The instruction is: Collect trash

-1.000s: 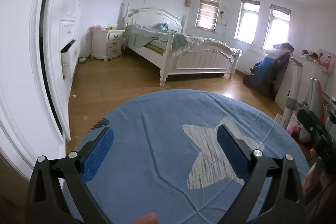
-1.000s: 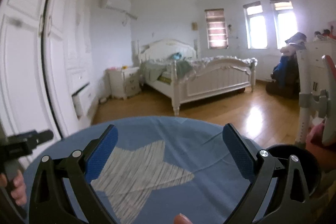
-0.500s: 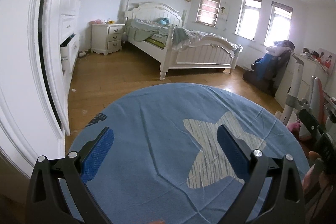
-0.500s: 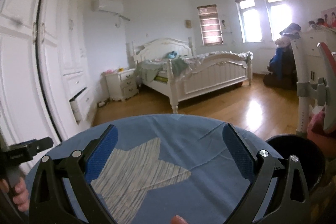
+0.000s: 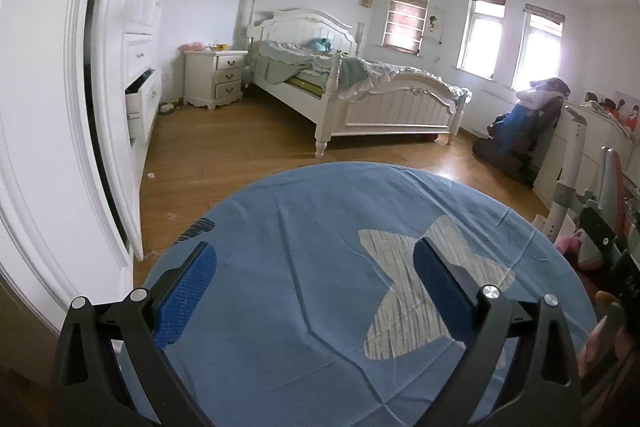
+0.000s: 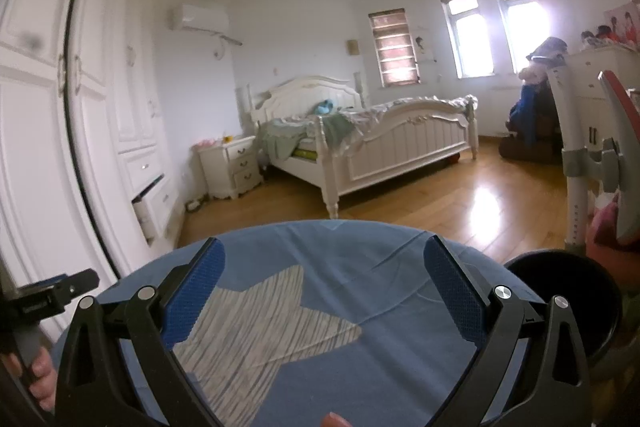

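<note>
Left gripper (image 5: 314, 273): jaws wide, empty, lower centre of frame, over blue star-print cloth (image 5: 328, 267). Right gripper (image 6: 324, 273): jaws wide, empty, above same cloth. Small white scrap (image 5: 151, 175): on wood floor, left-middle, well beyond left gripper. Black bin (image 6: 568, 295): lower right, just beside right gripper.

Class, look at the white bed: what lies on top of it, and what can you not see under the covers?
On the white bed lie rumpled green bedding and a blue soft item by the headboard. Anything beneath the bedding is covered.
</note>
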`<state>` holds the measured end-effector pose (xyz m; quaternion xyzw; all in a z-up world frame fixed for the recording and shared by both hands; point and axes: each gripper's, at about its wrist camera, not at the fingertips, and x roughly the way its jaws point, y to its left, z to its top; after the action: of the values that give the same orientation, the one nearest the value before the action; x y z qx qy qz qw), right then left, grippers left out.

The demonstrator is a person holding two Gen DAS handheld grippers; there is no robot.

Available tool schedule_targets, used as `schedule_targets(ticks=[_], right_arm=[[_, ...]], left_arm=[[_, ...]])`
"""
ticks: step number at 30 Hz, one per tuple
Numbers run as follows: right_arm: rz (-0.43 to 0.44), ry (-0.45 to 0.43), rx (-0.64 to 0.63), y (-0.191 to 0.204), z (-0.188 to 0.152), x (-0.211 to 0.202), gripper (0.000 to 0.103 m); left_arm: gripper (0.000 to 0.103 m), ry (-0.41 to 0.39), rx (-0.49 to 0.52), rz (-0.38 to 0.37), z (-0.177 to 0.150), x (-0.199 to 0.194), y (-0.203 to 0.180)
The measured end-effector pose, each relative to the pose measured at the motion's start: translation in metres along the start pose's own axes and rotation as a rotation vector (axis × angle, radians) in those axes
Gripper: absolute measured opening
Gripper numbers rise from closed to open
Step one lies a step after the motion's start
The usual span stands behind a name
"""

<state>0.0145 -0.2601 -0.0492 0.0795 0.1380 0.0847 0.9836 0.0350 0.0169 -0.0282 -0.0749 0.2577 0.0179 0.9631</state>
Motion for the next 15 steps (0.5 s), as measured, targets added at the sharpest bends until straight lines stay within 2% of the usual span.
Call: schedule_targets(ticks=[15], right_arm=[[-0.010, 0.005, 0.016, 0.0015, -0.0011, 0.0045, 0.098]], left_arm=[[0.098, 0.015, -0.021, -0.008, -0.0002, 0.0015, 0.0045]])
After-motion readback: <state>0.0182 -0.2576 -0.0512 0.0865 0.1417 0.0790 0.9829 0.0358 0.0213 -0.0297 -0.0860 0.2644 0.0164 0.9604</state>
